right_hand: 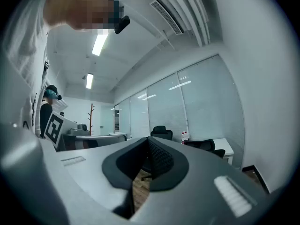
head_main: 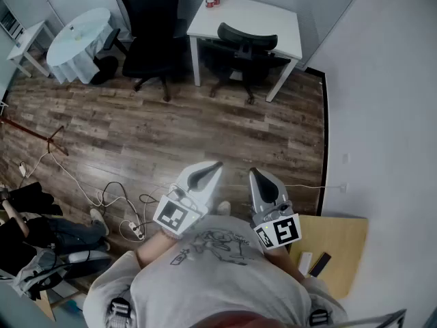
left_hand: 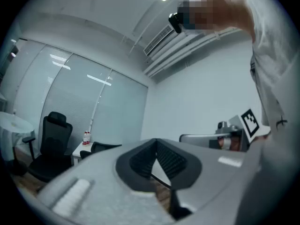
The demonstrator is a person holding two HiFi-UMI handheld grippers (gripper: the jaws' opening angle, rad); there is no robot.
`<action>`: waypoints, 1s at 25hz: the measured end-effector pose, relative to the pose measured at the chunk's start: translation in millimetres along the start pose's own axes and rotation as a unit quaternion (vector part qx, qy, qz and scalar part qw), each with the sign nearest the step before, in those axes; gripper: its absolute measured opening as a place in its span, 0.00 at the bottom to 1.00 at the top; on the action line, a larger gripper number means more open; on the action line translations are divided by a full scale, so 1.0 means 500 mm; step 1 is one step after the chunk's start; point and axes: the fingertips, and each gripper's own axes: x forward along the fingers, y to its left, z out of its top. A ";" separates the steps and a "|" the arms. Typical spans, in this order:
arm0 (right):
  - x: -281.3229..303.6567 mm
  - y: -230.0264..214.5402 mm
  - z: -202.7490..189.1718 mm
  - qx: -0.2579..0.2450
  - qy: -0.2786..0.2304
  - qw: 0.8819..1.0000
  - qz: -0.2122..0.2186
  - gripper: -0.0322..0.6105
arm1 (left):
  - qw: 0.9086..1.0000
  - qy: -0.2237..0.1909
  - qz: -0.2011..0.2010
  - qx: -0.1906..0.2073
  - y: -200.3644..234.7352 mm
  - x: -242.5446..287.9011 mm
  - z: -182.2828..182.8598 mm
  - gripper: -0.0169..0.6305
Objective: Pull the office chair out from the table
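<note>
The black office chair (head_main: 246,46) is tucked under the white table (head_main: 273,19) at the far side of the room. Its backrest shows in the left gripper view (left_hand: 105,147) and in the right gripper view (right_hand: 201,145). Both grippers are held level close to the person's chest, well short of the chair. My left gripper (head_main: 217,165) is shut with nothing in it, its dark pads meeting at a point (left_hand: 156,142). My right gripper (head_main: 253,174) is shut and empty too (right_hand: 149,139).
A second, taller black chair (head_main: 153,33) stands left of the table. A round white-covered table (head_main: 82,39) is at the far left. Cables and a power strip (head_main: 130,227) lie on the wood floor, near a coat stand (head_main: 54,139). A wooden side table (head_main: 338,248) sits against the right wall.
</note>
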 end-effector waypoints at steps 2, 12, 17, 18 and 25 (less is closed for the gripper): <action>0.013 0.001 0.002 -0.004 0.000 1.000 0.001 0.06 | 1.000 -0.002 -0.001 0.004 0.012 -0.001 0.004 0.03; 0.069 0.003 0.002 -0.006 -0.006 1.000 -0.018 0.06 | 1.000 -0.004 -0.007 0.018 0.063 -0.016 0.019 0.03; 0.048 -0.001 -0.017 -0.001 -0.005 1.000 -0.017 0.06 | 1.000 0.000 -0.001 0.025 0.056 -0.015 -0.001 0.03; 0.046 -0.006 -0.020 -0.001 -0.004 1.000 -0.018 0.06 | 1.000 0.002 0.001 0.024 0.058 -0.011 -0.004 0.03; 0.117 -0.061 -0.040 0.000 0.009 1.000 -0.026 0.06 | 1.000 0.005 0.002 0.024 0.136 0.041 -0.008 0.03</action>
